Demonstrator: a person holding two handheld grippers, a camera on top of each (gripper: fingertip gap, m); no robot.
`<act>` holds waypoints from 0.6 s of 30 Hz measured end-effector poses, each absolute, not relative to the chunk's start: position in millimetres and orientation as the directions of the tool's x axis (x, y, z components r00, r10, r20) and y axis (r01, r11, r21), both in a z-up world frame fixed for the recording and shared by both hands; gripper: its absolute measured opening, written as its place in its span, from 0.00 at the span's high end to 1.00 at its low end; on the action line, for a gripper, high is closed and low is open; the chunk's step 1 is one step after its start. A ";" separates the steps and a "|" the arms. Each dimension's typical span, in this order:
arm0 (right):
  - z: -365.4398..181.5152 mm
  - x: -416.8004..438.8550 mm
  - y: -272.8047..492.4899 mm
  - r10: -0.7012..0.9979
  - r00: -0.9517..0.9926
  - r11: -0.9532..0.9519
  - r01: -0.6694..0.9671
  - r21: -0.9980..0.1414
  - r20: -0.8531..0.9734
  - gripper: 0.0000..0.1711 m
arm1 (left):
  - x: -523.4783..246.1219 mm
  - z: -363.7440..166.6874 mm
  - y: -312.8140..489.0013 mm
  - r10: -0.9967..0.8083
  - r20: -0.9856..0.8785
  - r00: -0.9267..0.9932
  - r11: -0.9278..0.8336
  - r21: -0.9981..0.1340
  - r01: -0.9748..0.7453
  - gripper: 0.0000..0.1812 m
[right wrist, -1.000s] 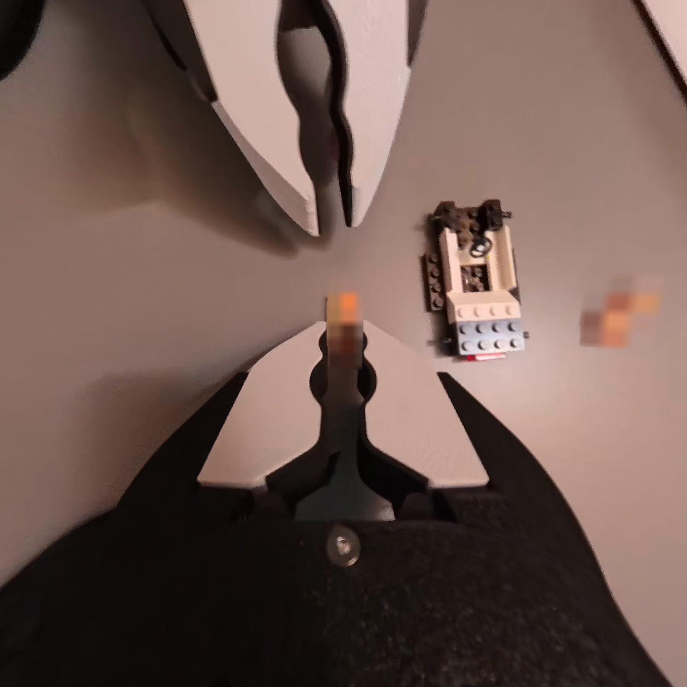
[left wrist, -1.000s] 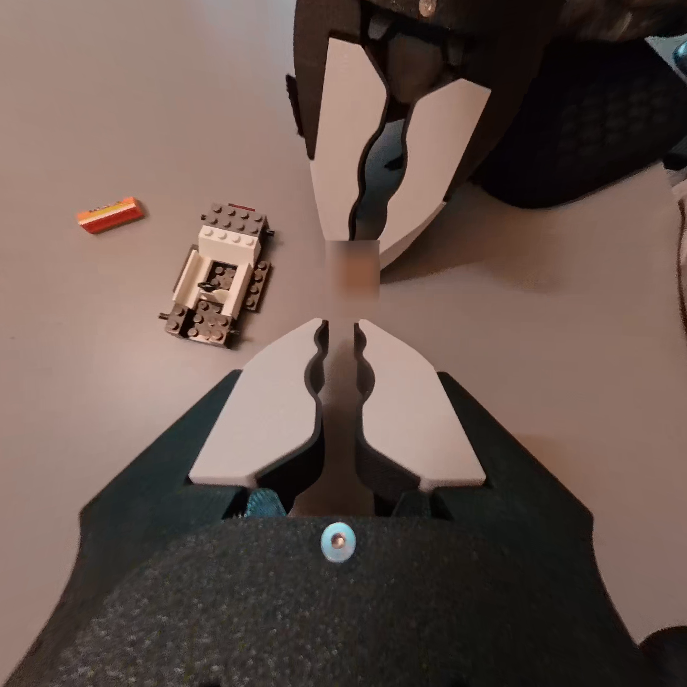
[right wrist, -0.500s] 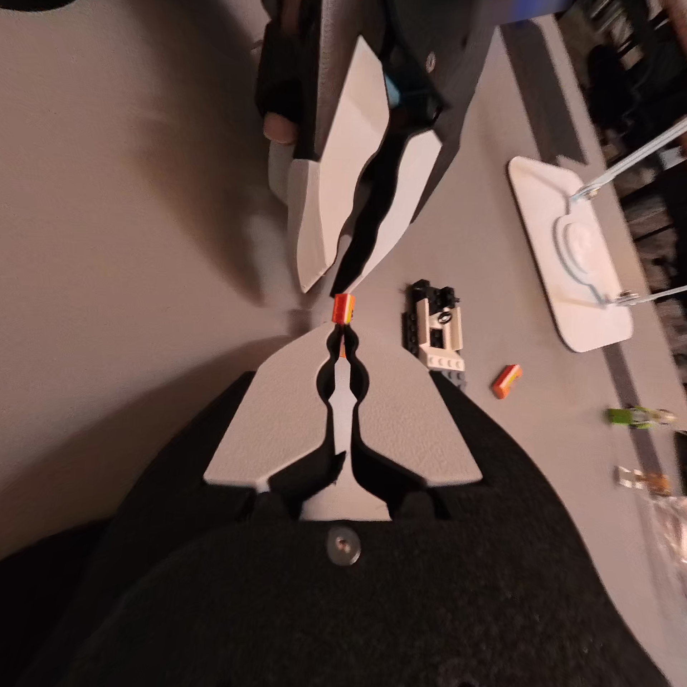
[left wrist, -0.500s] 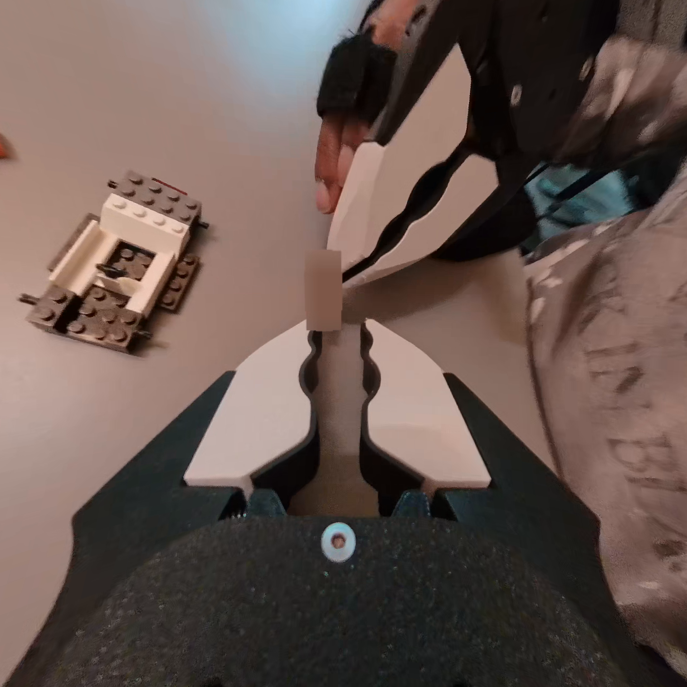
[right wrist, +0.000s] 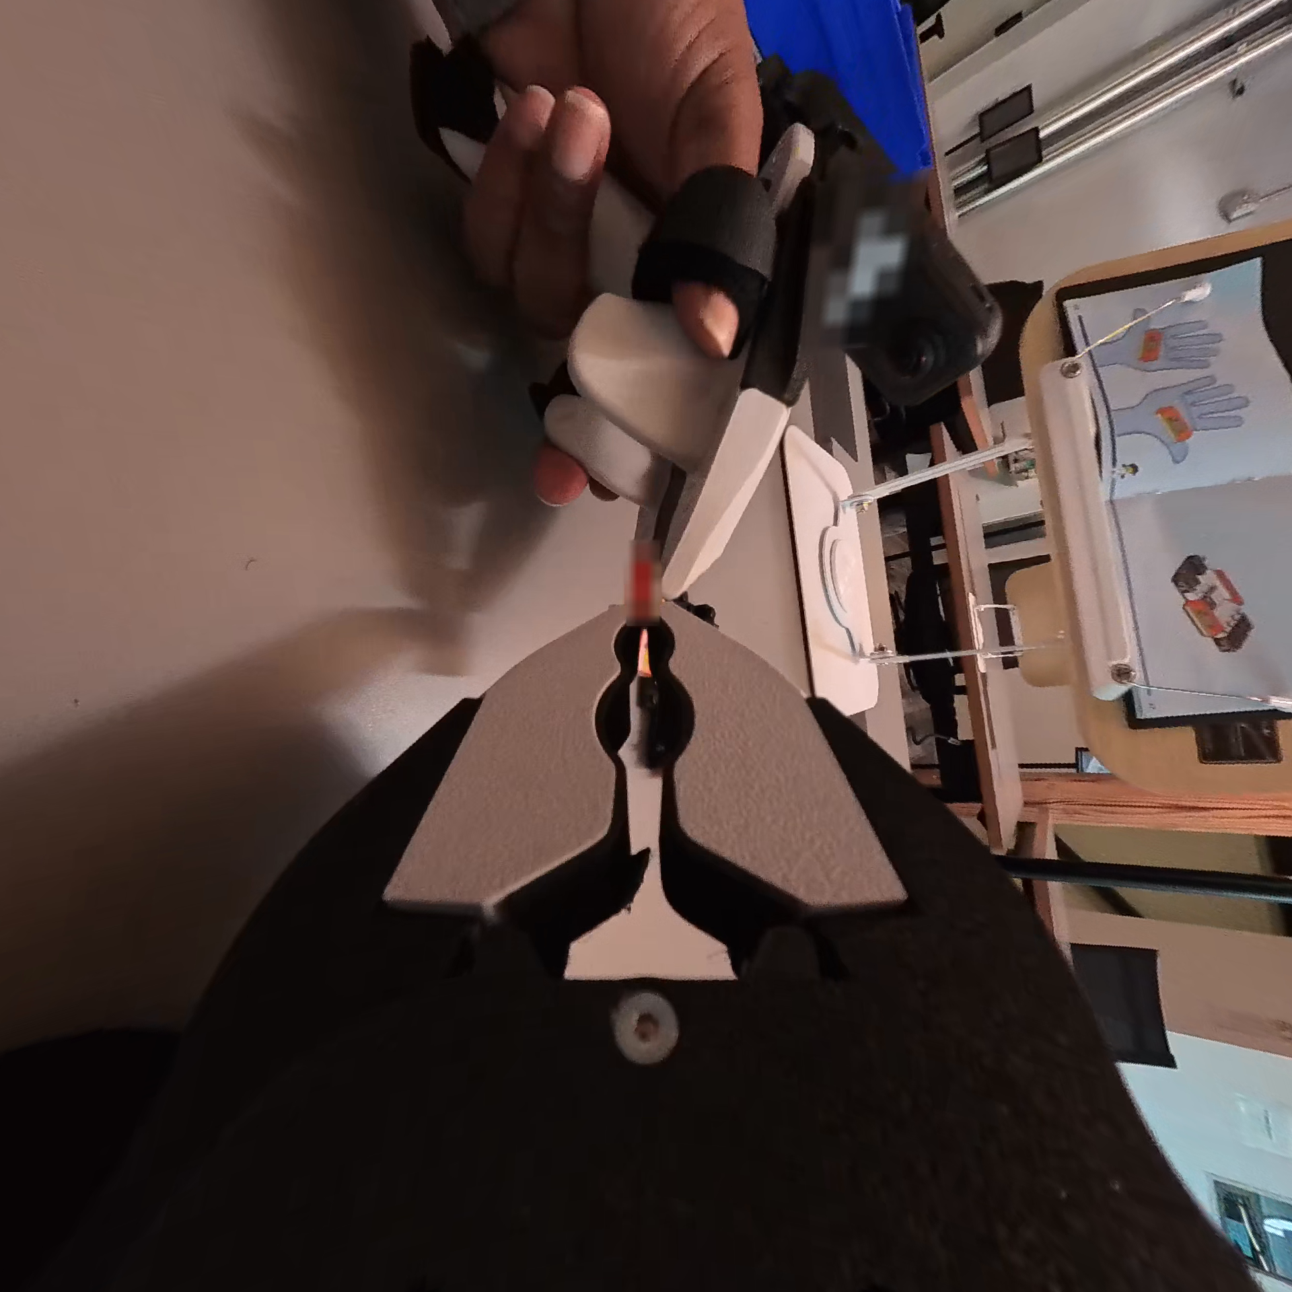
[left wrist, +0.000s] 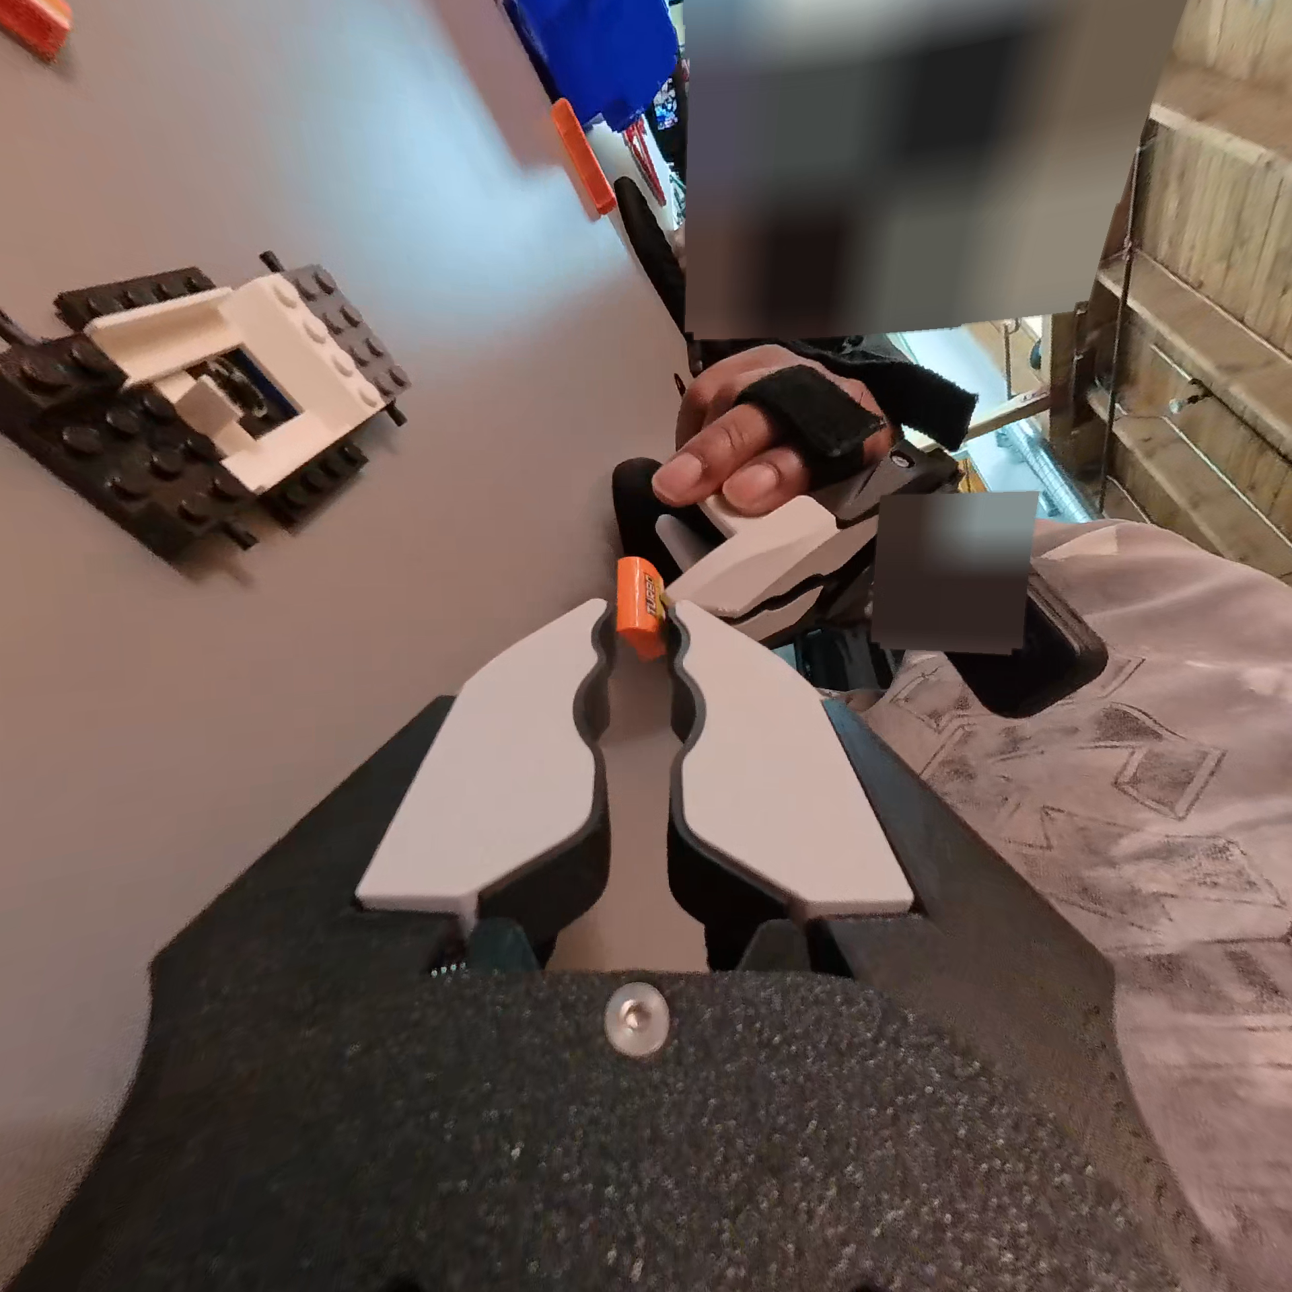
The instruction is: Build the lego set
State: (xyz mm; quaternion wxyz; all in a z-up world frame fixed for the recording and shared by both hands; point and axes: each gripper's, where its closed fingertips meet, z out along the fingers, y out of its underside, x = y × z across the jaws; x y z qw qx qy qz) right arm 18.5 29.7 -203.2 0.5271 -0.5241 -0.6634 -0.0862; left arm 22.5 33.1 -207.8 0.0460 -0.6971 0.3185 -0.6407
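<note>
A small orange brick is up in the air between both grippers, which meet tip to tip. My right gripper is shut on its thin sides; orange shows between the fingers. My left gripper has its tips against the brick's wider sides, with a brick-wide gap between the jaws. The right gripper's tip comes in from the right. The left gripper reaches down from above in the right wrist view. The half-built black and white car chassis lies on the grey table, to the left.
A second orange brick lies at the far top left. A hand holds the right gripper; another hand holds the left one. A white stand base and an open instruction booklet stand to the right. Less than 4 cm separates the two grippers' tips.
Both grippers have risen and tilted, so the views have swung. My left tips have come around the brick held by my right gripper. The chassis looks nearer in the left wrist view.
</note>
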 end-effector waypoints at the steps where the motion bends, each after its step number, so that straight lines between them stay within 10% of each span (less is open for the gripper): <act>1: -203.5 18.1 29.0 0.614 0.110 0.432 0.782 -0.449 0.782 0.99 | 22.1 -207.7 32.5 -0.518 0.855 -0.029 -0.783 -0.488 -0.386 0.94; 9: -194.8 22.9 26.3 0.908 0.259 0.095 0.637 -0.765 0.328 0.87 | 15.9 -215.0 29.9 -0.880 0.471 -0.066 -0.388 -0.790 -0.475 0.96; 18: -211.8 19.1 21.7 0.991 0.098 -0.012 0.749 -0.663 0.092 0.89 | 20.7 -212.0 20.6 -0.984 0.124 -0.132 -0.041 -0.863 -0.504 0.96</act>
